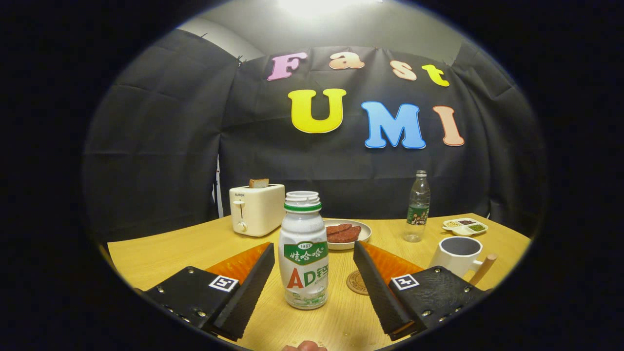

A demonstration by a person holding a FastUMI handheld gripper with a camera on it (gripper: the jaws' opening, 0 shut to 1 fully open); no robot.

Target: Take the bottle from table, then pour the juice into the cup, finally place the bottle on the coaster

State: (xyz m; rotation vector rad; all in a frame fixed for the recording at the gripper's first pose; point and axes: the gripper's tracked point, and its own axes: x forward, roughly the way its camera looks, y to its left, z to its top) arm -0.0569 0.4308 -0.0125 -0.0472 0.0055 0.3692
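Gripper [312, 285] open around "AD" bottle [303, 251]

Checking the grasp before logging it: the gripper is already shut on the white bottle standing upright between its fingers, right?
Not quite. The gripper view shows the gripper open: the white bottle stands upright between its fingers, but there is a gap on each side and neither finger touches it.

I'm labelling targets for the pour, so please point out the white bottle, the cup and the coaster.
white bottle [303, 253]: gripper view, its label, standing between the open fingers.
cup [458, 256]: gripper view, white outer wall, beyond the right finger.
coaster [357, 282]: gripper view, exposed round edge beside the bottle.
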